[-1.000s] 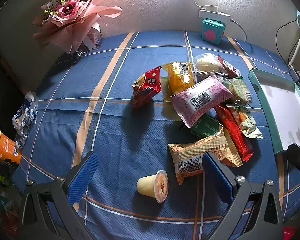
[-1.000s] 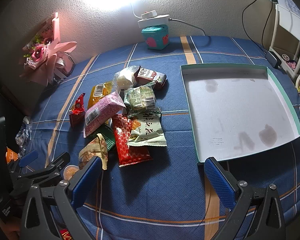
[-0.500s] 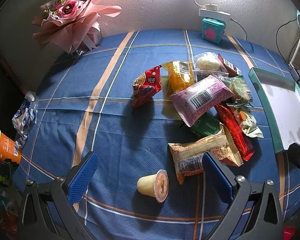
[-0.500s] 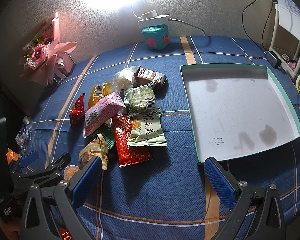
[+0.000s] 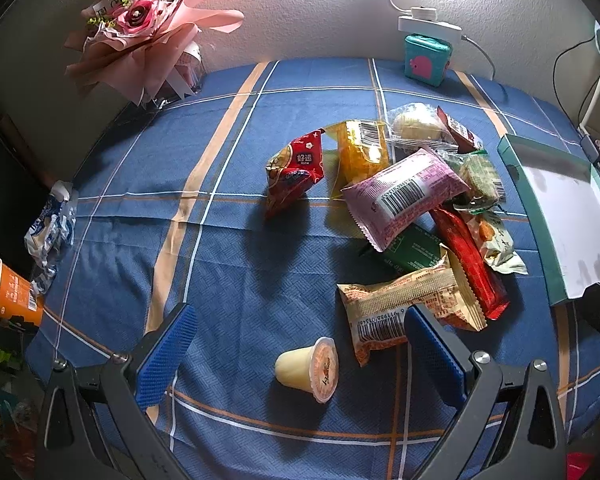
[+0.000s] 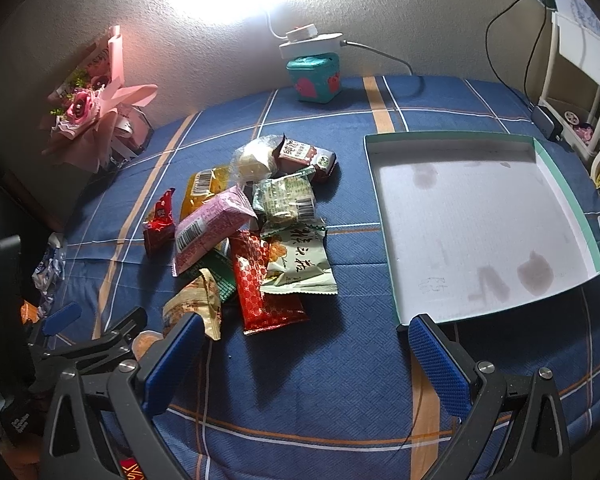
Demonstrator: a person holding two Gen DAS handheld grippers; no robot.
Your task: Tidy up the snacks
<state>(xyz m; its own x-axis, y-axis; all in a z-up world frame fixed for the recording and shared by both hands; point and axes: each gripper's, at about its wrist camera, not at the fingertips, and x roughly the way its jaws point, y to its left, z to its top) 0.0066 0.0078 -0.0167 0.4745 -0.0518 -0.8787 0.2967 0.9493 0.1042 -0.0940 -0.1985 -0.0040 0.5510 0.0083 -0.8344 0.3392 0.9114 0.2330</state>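
A pile of snack packets lies on the blue checked tablecloth: a pink packet [image 5: 404, 196], a red pouch [image 5: 296, 168], a yellow packet [image 5: 360, 152], a long red packet [image 6: 260, 284] and a beige packet [image 5: 404, 308]. A jelly cup [image 5: 310, 364] lies on its side between the fingers of my left gripper [image 5: 298, 354], which is open and empty just above it. My right gripper [image 6: 304, 364] is open and empty, near the front corner of an empty white tray with a green rim [image 6: 472, 220].
A pink flower bouquet [image 5: 148, 36] and a teal box [image 5: 426, 58] with a power strip stand at the back by the wall. An orange cup [image 5: 8, 292] and a crumpled wrapper [image 5: 50, 224] sit at the table's left edge. The left gripper shows in the right wrist view [image 6: 92, 336].
Almost nothing has moved. The left wrist view has shifted very slightly; both grippers stay open and hold their places.
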